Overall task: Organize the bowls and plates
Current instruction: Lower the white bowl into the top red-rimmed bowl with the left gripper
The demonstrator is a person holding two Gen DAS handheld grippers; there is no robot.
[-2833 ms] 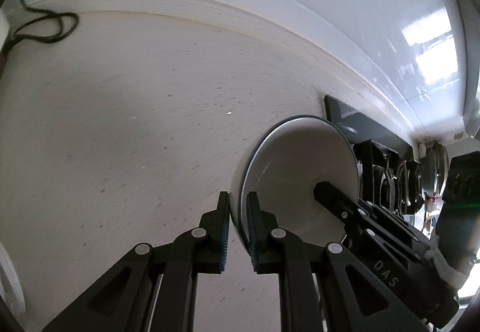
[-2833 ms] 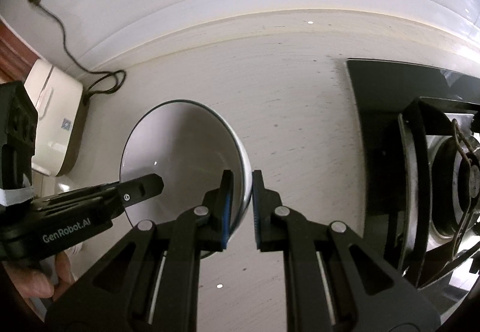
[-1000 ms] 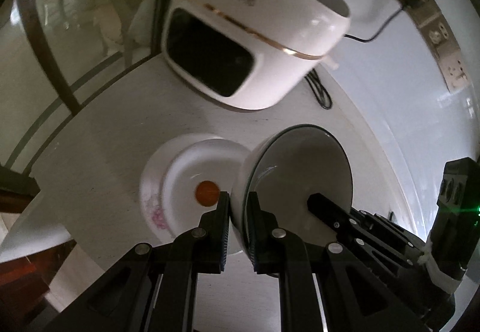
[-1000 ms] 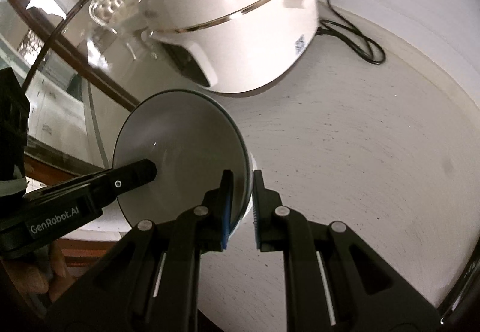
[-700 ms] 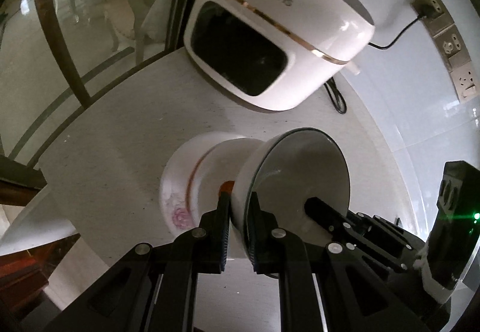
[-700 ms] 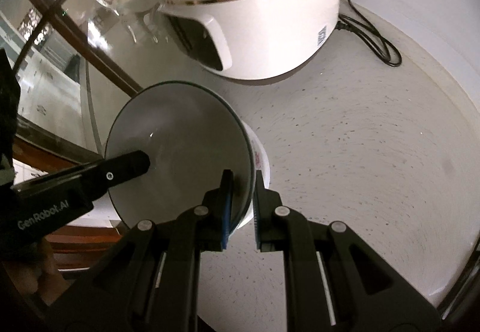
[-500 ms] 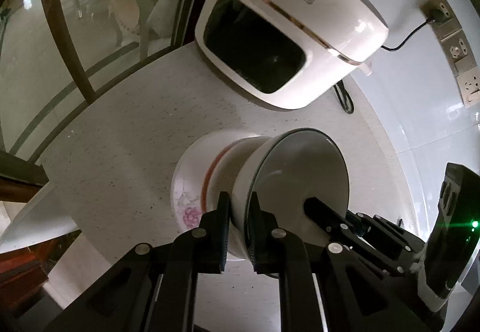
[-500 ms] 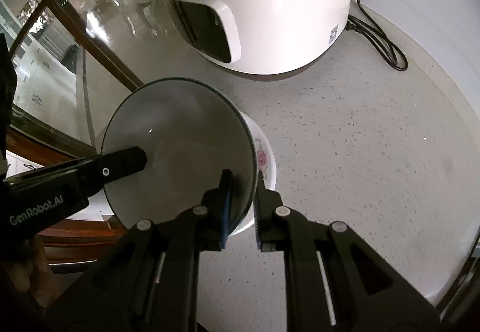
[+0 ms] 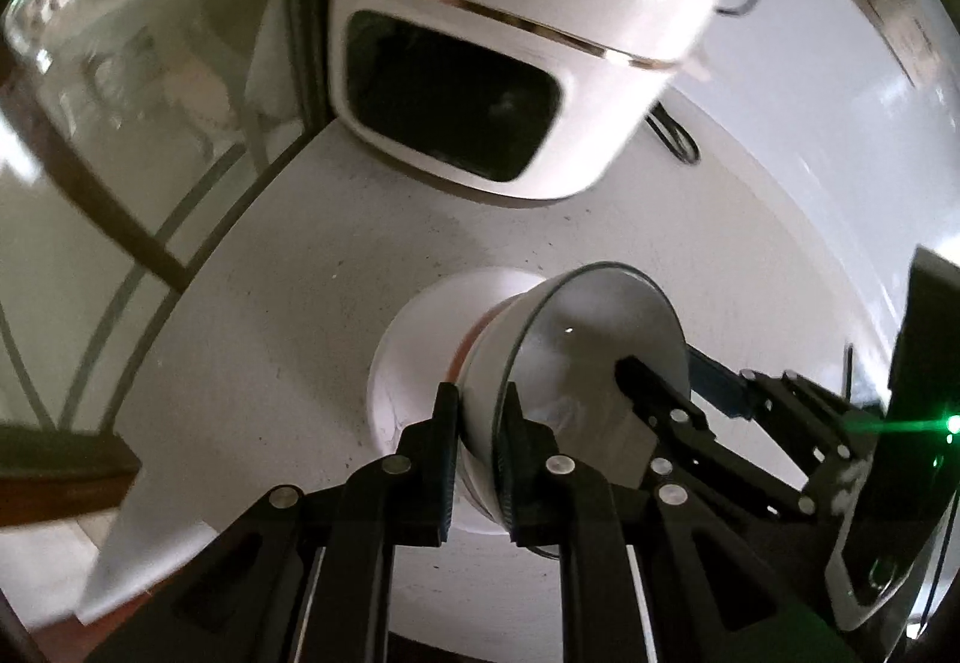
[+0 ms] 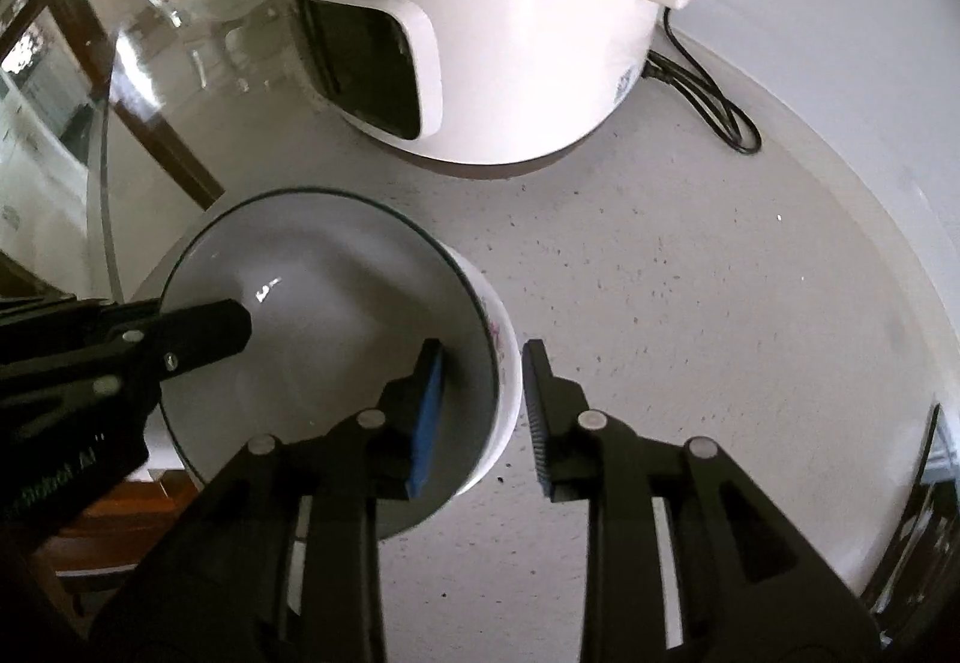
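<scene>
A dark-rimmed white bowl (image 10: 324,339) is seen seated inside a floral bowl (image 10: 503,357), which in the left wrist view rests on the pale speckled counter (image 9: 312,267) in front of a white rice cooker (image 9: 480,81). The left gripper (image 9: 477,417) is pressed onto the near wall of the upper bowl, one finger inside and one outside, so that wall is pinched. The right gripper (image 10: 483,387) is spread wide on the opposite side: its blue-padded finger (image 10: 427,423) hangs inside the bowl and the other stands outside, just beside the floral bowl's wall, and no contact can be made out. The stack lies between the two tools, with its rim roughly level in the right wrist view. The nesting is judged to be all but done; the left grip remains to be released, and each tool would then have to be lifted clear of the rim before being drawn back, lest the stack be dragged
</scene>
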